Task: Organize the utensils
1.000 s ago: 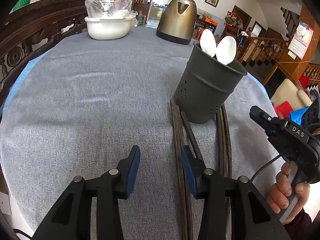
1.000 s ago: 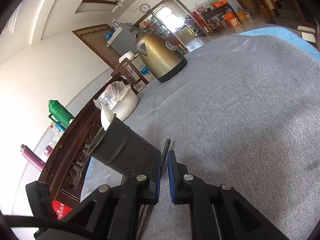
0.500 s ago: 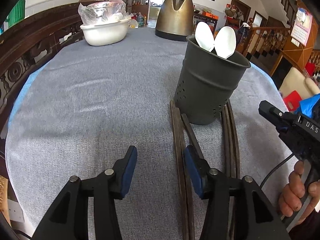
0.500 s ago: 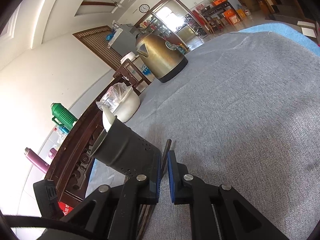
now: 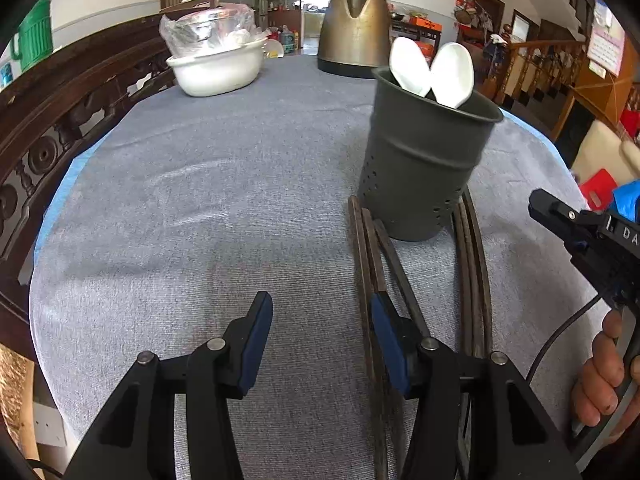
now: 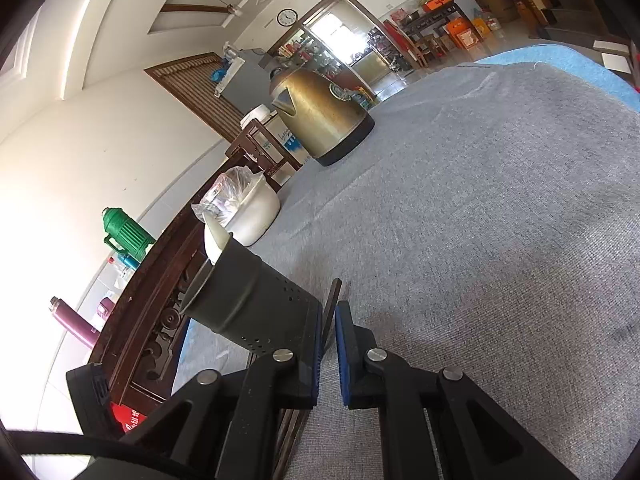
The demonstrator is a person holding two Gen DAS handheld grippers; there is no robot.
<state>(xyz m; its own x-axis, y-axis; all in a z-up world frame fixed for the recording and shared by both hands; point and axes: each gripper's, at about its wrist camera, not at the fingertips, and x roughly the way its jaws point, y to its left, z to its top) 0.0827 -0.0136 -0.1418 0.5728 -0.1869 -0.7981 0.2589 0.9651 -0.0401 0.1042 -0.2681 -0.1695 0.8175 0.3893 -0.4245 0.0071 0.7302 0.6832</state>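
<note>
A dark perforated utensil holder [image 5: 424, 160] stands on the grey tablecloth [image 5: 200, 200] with two white spoons [image 5: 432, 68] in it. Dark brown chopsticks lie flat on the cloth in two bunches, one left of the holder [image 5: 366, 256] and one right of it [image 5: 472, 264]. My left gripper [image 5: 320, 320] is open just above the cloth, nothing between its pads, its right finger over the left bunch. My right gripper [image 6: 328, 340] is shut and holds nothing; it hovers beside the holder [image 6: 248, 300] over a chopstick [image 6: 335, 292]. The left wrist view shows it [image 5: 538, 206] right of the chopsticks, held by a hand [image 5: 604, 380].
A brass kettle [image 5: 354, 24] and a white bowl with a plastic bag [image 5: 216, 68] stand at the far side of the table. A carved dark wooden rail [image 5: 60, 120] runs along the left edge. A green flask [image 6: 126, 232] stands beyond the rail.
My left gripper's jaws have spread a little wider and the gripper has rolled, so the holder looks more upright. The right gripper has kept still.
</note>
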